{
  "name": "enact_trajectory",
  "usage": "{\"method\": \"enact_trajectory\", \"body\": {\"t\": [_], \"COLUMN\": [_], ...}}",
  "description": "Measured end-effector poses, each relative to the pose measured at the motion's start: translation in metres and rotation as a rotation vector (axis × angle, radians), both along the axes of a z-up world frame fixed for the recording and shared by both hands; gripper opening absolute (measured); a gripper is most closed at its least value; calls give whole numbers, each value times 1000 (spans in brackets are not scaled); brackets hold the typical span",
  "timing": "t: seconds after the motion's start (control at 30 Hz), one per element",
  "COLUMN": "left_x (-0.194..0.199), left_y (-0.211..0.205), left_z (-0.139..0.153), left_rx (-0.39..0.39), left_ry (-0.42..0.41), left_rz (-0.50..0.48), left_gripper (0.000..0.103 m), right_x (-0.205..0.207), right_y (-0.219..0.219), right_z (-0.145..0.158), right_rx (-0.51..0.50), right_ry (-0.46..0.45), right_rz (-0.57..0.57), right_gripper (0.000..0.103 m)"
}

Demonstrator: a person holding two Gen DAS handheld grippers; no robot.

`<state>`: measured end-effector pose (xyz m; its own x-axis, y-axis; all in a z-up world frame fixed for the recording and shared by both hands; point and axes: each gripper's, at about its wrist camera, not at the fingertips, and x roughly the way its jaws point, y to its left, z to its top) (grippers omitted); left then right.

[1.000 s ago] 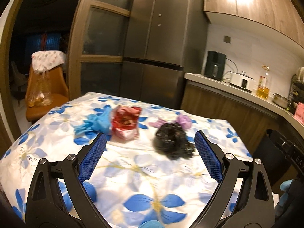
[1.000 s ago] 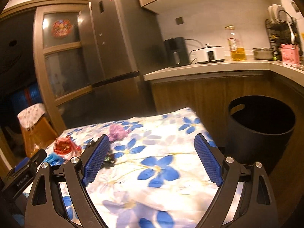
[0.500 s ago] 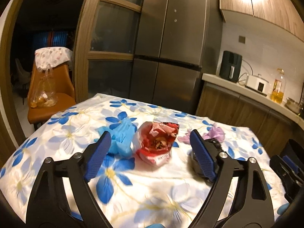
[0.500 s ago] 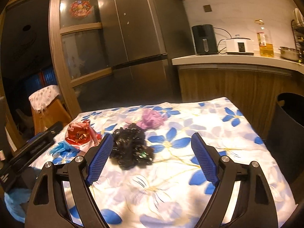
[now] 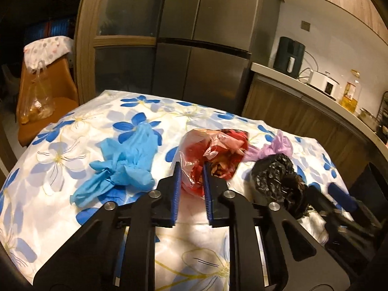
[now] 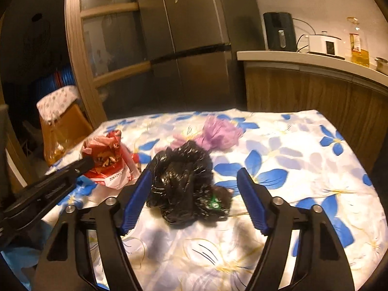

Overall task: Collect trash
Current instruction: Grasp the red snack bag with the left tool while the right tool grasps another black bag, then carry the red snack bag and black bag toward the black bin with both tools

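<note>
From the left wrist, the left gripper [image 5: 191, 181], spread wide a second ago, now has its jaws pinching the near edge of the red snack bag [image 5: 213, 155] on the bench [image 5: 60, 160], so pickup has begun.

From the right wrist, the right gripper [image 6: 194, 194] has advanced; its spread jaws straddle the black bag [image 6: 184, 184], right of the red snack bag.
</note>
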<state>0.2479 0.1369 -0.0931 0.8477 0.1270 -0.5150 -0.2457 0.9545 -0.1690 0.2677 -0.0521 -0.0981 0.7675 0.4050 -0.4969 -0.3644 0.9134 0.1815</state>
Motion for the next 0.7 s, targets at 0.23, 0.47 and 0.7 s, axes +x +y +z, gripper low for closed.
{"method": "enact_trajectory", "body": {"t": [0.23, 0.47, 0.7], "left_x": [-27, -74, -98], "left_y": [-2, -2, -11], "left_z": [11, 26, 34], "left_rx": [-25, -45, -26], "left_ry": [-70, -134, -131], "left_rz": [-2, 40, 67], "left_gripper": [8, 8, 8], "right_x": [10, 1, -32], "right_y": [15, 15, -12], "right_z": [-12, -11, 8], "right_rx": [-40, -38, 27], "right_ry": [48, 43, 5], "right_rz": [26, 65, 59], "right_gripper": [45, 10, 8]}}
